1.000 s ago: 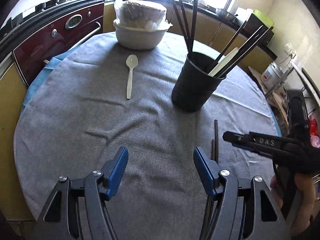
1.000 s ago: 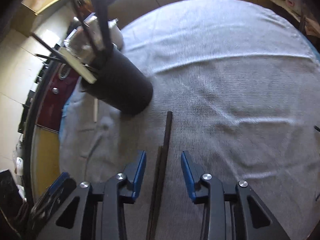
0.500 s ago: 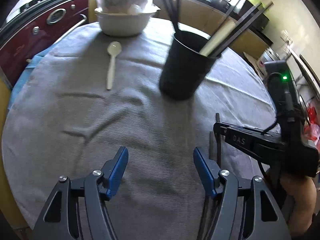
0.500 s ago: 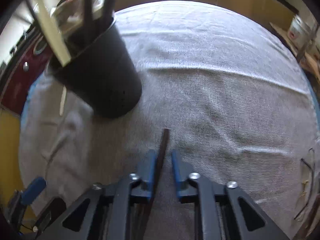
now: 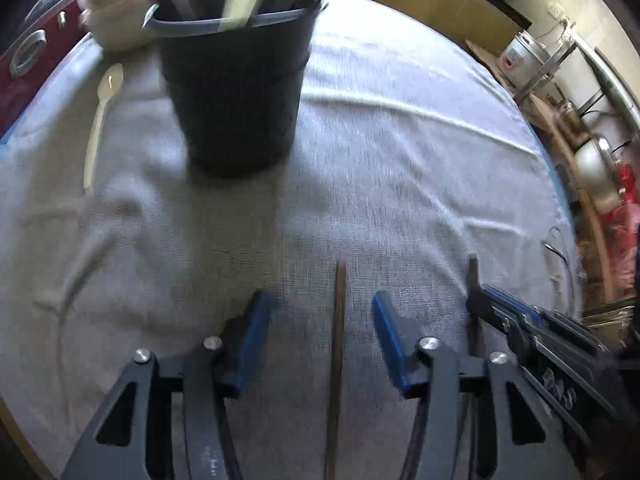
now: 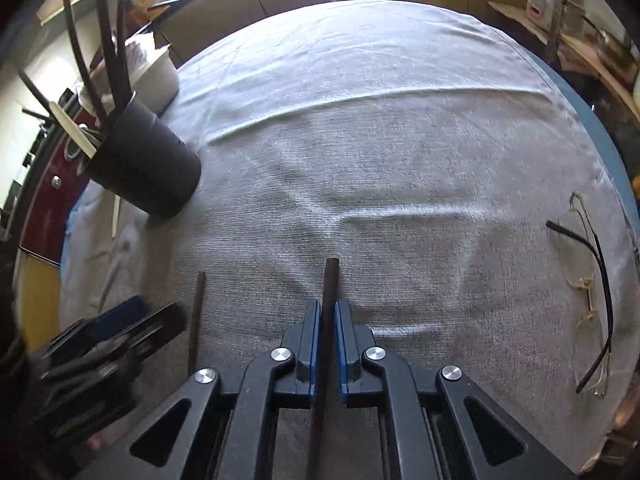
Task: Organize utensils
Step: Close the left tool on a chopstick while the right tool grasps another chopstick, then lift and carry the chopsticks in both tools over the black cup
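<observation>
My right gripper (image 6: 327,312) is shut on a dark chopstick (image 6: 330,276), whose tip pokes out ahead of the pads; it also shows in the left wrist view (image 5: 473,280). A second dark chopstick (image 5: 339,320) lies on the grey cloth between the open fingers of my left gripper (image 5: 320,312); it shows in the right wrist view (image 6: 197,312) too. The black utensil holder (image 5: 234,92) with several chopsticks stands straight ahead of the left gripper, and up left in the right wrist view (image 6: 144,164). A white plastic spoon (image 5: 102,108) lies left of the holder.
A white bowl (image 5: 108,24) with a wrapped bundle stands behind the holder. Eyeglasses (image 6: 592,288) lie at the cloth's right edge. The round table's edge (image 6: 616,152) curves close on the right, with kitchen clutter and a rice cooker (image 5: 524,56) beyond.
My right gripper has closed on one chopstick and drawn it to the right, apart from the other. My left gripper has moved forward and right, over the remaining chopstick and nearer the holder.
</observation>
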`<state>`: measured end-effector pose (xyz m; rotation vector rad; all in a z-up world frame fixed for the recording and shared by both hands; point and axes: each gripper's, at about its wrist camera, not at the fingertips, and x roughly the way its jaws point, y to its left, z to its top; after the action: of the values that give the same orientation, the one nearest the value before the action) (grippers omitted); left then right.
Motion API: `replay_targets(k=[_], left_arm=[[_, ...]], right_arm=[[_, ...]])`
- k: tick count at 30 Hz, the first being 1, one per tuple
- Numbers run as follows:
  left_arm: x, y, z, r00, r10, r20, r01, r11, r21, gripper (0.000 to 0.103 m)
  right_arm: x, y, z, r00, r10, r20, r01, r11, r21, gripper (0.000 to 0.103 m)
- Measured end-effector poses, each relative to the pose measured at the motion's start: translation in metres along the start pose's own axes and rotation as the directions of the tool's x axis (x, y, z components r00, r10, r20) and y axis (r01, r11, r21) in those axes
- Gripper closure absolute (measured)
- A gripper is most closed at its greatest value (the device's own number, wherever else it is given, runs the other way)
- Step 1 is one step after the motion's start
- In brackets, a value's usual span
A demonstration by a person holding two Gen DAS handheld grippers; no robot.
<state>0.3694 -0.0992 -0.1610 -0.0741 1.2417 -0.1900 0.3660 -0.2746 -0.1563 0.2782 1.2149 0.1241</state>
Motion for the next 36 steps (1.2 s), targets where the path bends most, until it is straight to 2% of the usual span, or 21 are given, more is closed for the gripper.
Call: replay_targets(k=[1, 2, 3, 4, 5, 6, 8, 9, 11, 14, 17, 22, 27, 30, 33, 36], left_arm=[[0.004, -0.006, 0.002, 0.999, 0.029, -0.017, -0.028, 0.999, 0.021, 0.053], [0.004, -0.012, 0.004, 0.998, 0.058, -0.012, -0.058, 0.998, 0.038, 0.07], [0.006, -0.016, 0.004, 0.995, 0.095, -0.014, -0.094, 0.995, 0.041, 0.075], [0.007, -0.019, 0.004, 0.992, 0.126, -0.015, -0.125, 0.991, 0.044, 0.084], [0.008, -0.022, 0.004, 0.99, 0.14, -0.011, -0.139, 0.988, 0.061, 0.093], [0.008, -0.025, 0.002, 0.99, 0.139, -0.009, -0.137, 0.987, 0.086, 0.096], [0.008, -0.025, -0.001, 0.992, 0.128, 0.002, -0.127, 0.981, 0.147, 0.097], [0.008, -0.022, -0.001, 0.994, 0.107, -0.006, -0.105, 0.983, 0.148, 0.097], [0.0, -0.002, 0.0, 0.997, 0.078, -0.007, -0.077, 0.993, 0.084, 0.098], [-0.034, 0.029, -0.001, 0.994, 0.033, 0.107, -0.034, 0.999, 0.011, 0.098], [-0.07, 0.052, -0.004, 0.984, 0.009, 0.176, 0.004, 0.998, -0.069, 0.098], [-0.124, 0.069, -0.006, 0.951, -0.011, 0.308, 0.041, 0.995, -0.09, 0.098], [-0.163, 0.071, -0.022, 0.906, 0.024, 0.423, 0.015, 0.996, -0.091, 0.098], [-0.179, 0.074, -0.019, 0.882, 0.036, 0.47, 0.016, 0.994, -0.105, 0.098], [-0.198, 0.078, -0.015, 0.871, 0.032, 0.49, 0.026, 0.993, -0.112, 0.098], [-0.222, 0.078, -0.004, 0.837, 0.035, 0.546, 0.028, 0.994, -0.108, 0.098]], right_arm=[[-0.002, -0.003, -0.001, 1.0, 0.004, 0.0, -0.004, 1.0, 0.0, 0.095], [-0.003, -0.003, -0.002, 1.0, 0.008, 0.0, -0.008, 1.0, -0.001, 0.095], [-0.004, -0.002, -0.001, 1.0, 0.013, 0.003, -0.013, 1.0, -0.002, 0.095], [-0.004, -0.002, -0.003, 1.0, 0.016, 0.002, -0.016, 1.0, -0.004, 0.095], [-0.005, -0.001, -0.003, 1.0, 0.024, 0.004, -0.024, 1.0, -0.007, 0.095], [-0.007, 0.002, -0.004, 1.0, 0.027, 0.006, -0.027, 1.0, -0.005, 0.095], [-0.009, 0.002, -0.007, 0.999, 0.034, 0.008, -0.034, 0.999, -0.002, 0.095], [-0.011, 0.001, -0.008, 0.999, 0.042, 0.014, -0.042, 0.999, 0.003, 0.095], [-0.013, 0.005, -0.009, 0.998, 0.051, 0.039, -0.052, 0.999, 0.004, 0.095], [-0.032, 0.006, -0.012, 0.991, 0.083, 0.105, -0.084, 0.996, 0.004, 0.095], [-0.057, 0.013, -0.016, 0.98, 0.078, 0.185, -0.078, 0.997, -0.008, 0.096], [-0.097, 0.034, -0.023, 0.951, 0.055, 0.305, -0.044, 0.998, -0.046, 0.096], [-0.132, 0.056, -0.031, 0.921, 0.049, 0.387, -0.014, 0.996, -0.094, 0.096], [-0.143, 0.067, -0.033, 0.906, 0.053, 0.42, -0.01, 0.995, -0.104, 0.096], [-0.159, 0.076, -0.032, 0.888, 0.072, 0.454, -0.022, 0.993, -0.114, 0.096], [-0.177, 0.085, -0.025, 0.865, 0.094, 0.493, -0.036, 0.992, -0.125, 0.096]])
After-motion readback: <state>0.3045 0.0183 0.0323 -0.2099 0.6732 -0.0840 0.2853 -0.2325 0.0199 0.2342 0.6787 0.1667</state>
